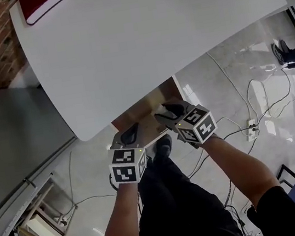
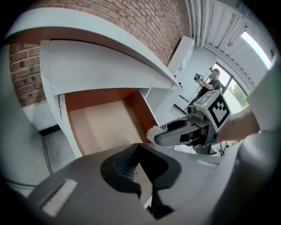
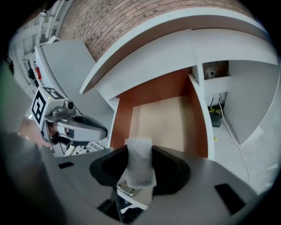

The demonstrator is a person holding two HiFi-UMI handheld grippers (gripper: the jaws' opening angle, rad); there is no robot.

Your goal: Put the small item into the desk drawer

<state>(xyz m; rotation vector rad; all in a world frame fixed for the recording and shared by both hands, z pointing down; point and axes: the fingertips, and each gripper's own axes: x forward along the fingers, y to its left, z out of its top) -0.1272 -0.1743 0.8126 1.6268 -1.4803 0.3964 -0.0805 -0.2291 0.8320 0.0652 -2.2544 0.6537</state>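
Bench [image 1: 140, 38]: white top, fills the upper frame.
Red book [image 1: 43, 2]: lies on the bench's far left corner.
Drawer [image 1: 146, 106]: open under the bench's near edge, brown wood inside.
Left gripper [image 1: 132, 132], right gripper [image 1: 166, 111]: side by side above the drawer.
Floor [image 1: 223, 69]: glossy, with cables [image 1: 261, 96] trailing across it.

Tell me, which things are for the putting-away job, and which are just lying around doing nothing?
For the job:
- small white item, pinched in the right claw
- open drawer, where it goes

Just lying about:
- red book on the desk
- power strip on the floor
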